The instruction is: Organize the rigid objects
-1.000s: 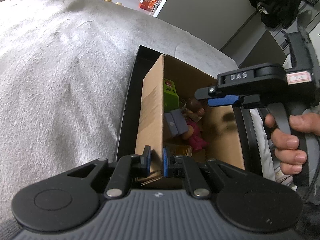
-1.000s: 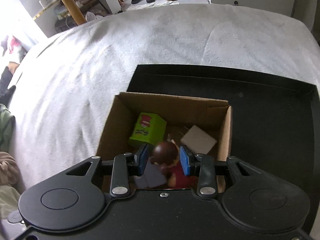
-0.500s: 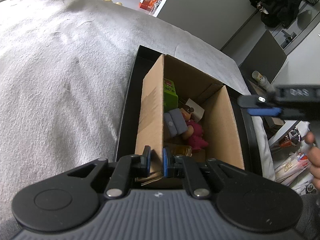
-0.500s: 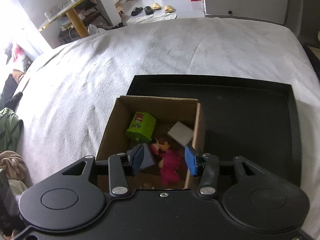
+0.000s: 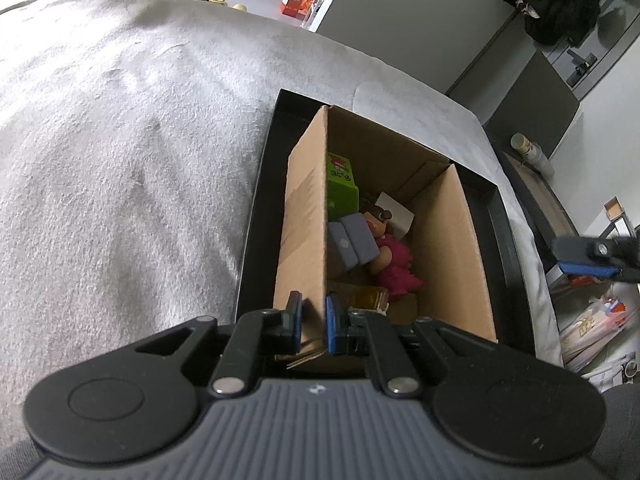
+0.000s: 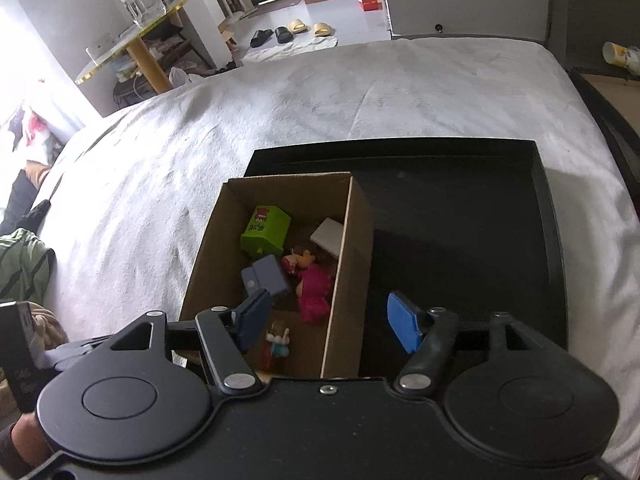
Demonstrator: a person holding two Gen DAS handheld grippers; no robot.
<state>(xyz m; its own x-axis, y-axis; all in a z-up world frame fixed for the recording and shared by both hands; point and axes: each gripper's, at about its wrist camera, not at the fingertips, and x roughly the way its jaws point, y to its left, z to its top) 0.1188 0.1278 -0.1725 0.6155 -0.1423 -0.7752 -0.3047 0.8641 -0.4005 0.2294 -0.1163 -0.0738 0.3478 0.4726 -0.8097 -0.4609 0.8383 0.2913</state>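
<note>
A: Where the black tray (image 6: pixel 460 216) lies on the grey bed (image 6: pixel 280 112), what stands on it?

B: A cardboard box (image 6: pixel 348 280), open at the top, sitting at the tray's left end as the right wrist view shows it. The rest of the tray is bare.

A: And inside the box?

B: A green carton (image 6: pixel 266 230) toward the far wall, a white block (image 6: pixel 328 234) against the right wall, a grey-blue case (image 6: pixel 266 276) and a doll in a pink dress (image 6: pixel 314 290) lying next to it, touching. Nearer the camera lies a small figure in blue (image 6: pixel 278 338).

A: What of the left gripper (image 5: pixel 313 322)?

B: Its fingers are pinched onto the box's near-left wall, one blue pad outside and one inside, right at the corner.

A: The right gripper (image 6: pixel 330 322)?

B: Its fingers are spreading apart and hold nothing. It hangs above the box's right wall, the left pad over the interior, the right pad over the tray. In the left wrist view it shows only at the right edge, blurred.
</note>
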